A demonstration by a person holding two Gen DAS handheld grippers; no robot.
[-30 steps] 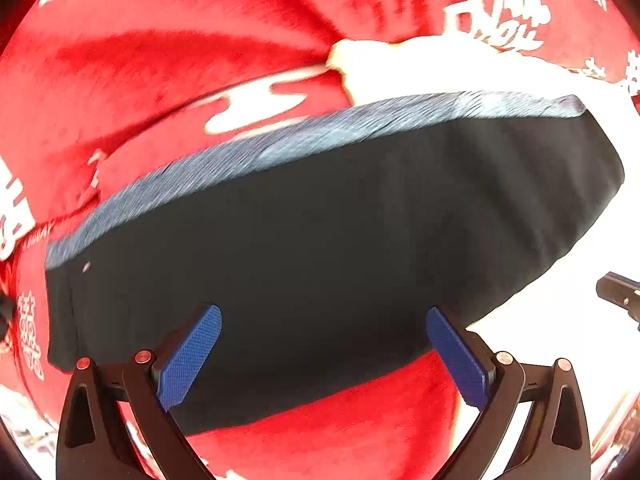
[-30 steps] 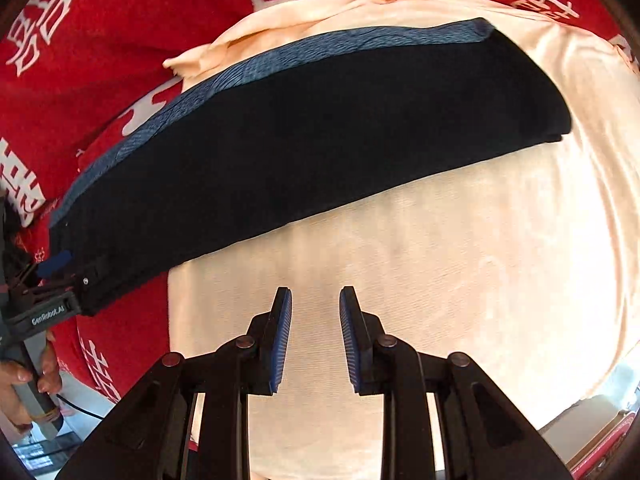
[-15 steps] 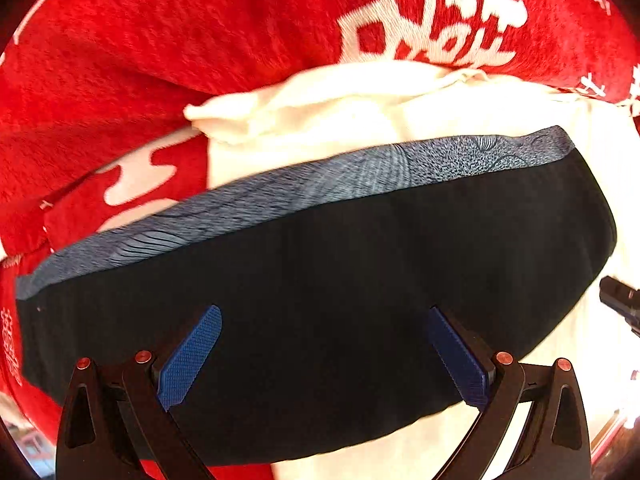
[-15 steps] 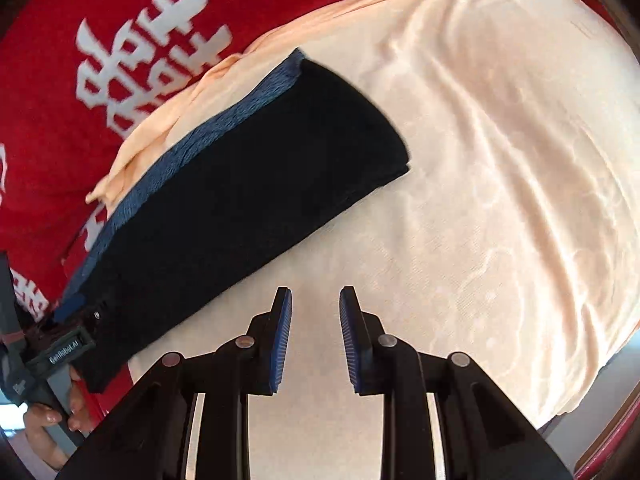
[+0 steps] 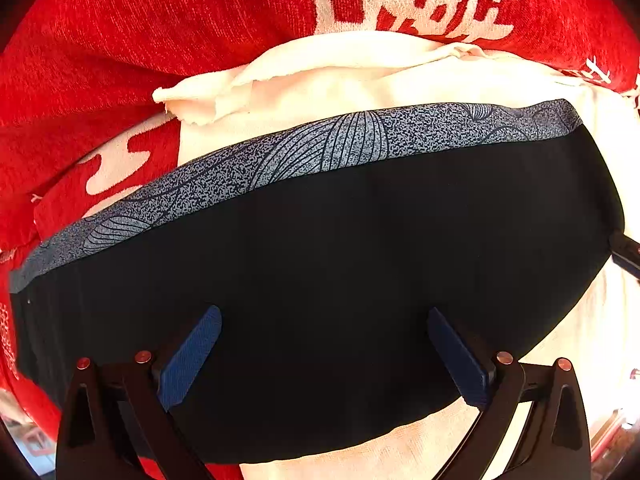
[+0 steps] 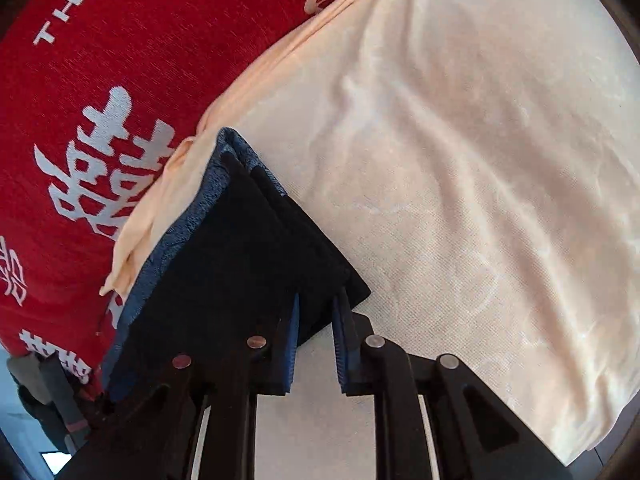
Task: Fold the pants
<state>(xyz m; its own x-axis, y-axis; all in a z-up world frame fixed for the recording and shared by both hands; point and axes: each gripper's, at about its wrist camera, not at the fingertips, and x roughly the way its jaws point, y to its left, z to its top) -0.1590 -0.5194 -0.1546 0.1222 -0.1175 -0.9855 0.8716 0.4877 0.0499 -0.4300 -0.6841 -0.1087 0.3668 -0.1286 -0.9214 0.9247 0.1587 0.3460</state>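
So the black pants (image 5: pixel 340 280) are folded into a long strip lying on a cream sheet (image 6: pixel 460 160), over a red blanket (image 5: pixel 160 40). Left tongs (image 5: pixel 324 352) hang wide open above the fabric, gripping nothing. Right tongs (image 6: pixel 314 344) sit nearly closed at the pants' corner; can't tell if they're pinching it.

The pants (image 5: pixel 340 280) cover much of the cream cloth (image 5: pixel 360 80); their lower left part runs behind the left gripper (image 5: pixel 324 344); in the right wrist view, whether the right gripper (image 6: pixel 316 320) pinches the pants corner cannot be determined; the red blanket (image 6: pixel 140 60) lettering is cut off by the frame edge.
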